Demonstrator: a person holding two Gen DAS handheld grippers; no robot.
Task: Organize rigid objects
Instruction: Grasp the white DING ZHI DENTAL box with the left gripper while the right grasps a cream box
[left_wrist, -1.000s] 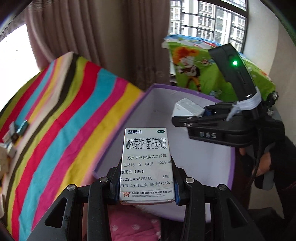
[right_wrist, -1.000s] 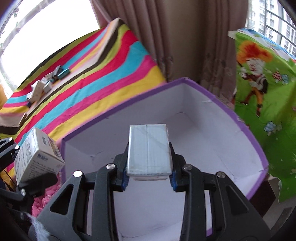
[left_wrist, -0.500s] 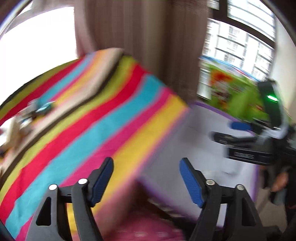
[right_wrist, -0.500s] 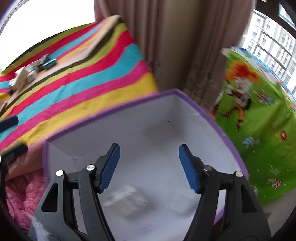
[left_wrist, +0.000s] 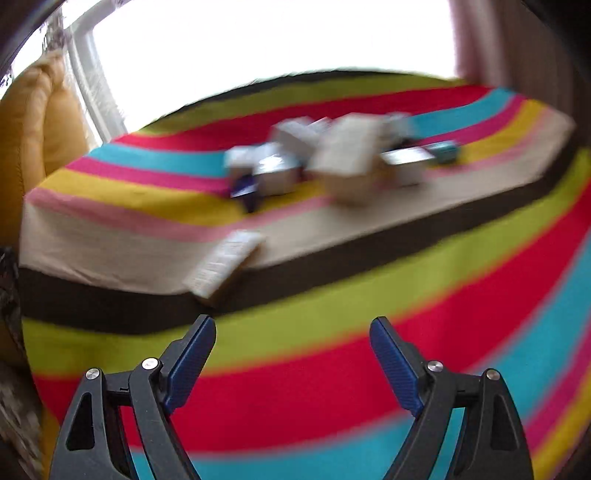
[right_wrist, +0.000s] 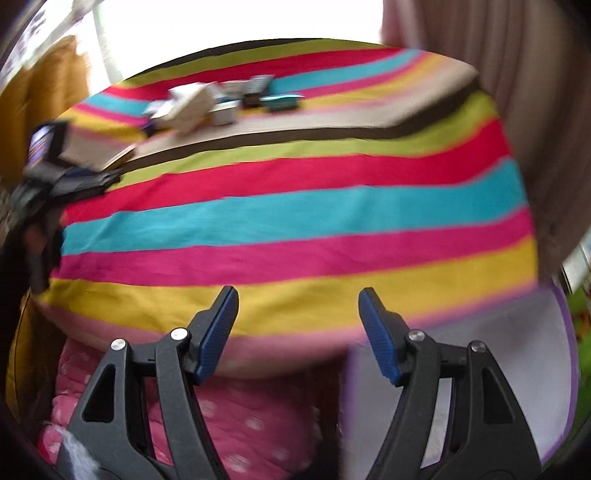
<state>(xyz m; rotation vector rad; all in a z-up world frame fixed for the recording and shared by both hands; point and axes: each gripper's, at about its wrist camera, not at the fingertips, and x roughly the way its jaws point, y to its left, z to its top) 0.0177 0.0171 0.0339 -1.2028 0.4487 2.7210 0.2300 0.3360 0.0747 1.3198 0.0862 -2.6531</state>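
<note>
1. Two boxes have left the grippers: a second ago each held a white carton over the purple-rimmed white bin (right_wrist: 517, 332); now the left gripper (left_wrist: 291, 354) and right gripper (right_wrist: 297, 325) stand wide apart with nothing between them, the left's jaws having just opened further.
2. Both views have swung from the bin to the striped multicoloured bedspread (left_wrist: 332, 306).
3. Remaining small cardboard boxes (left_wrist: 332, 158) cluster at its far side, one flat white carton (left_wrist: 225, 262) nearer; likely next pickups.
</note>
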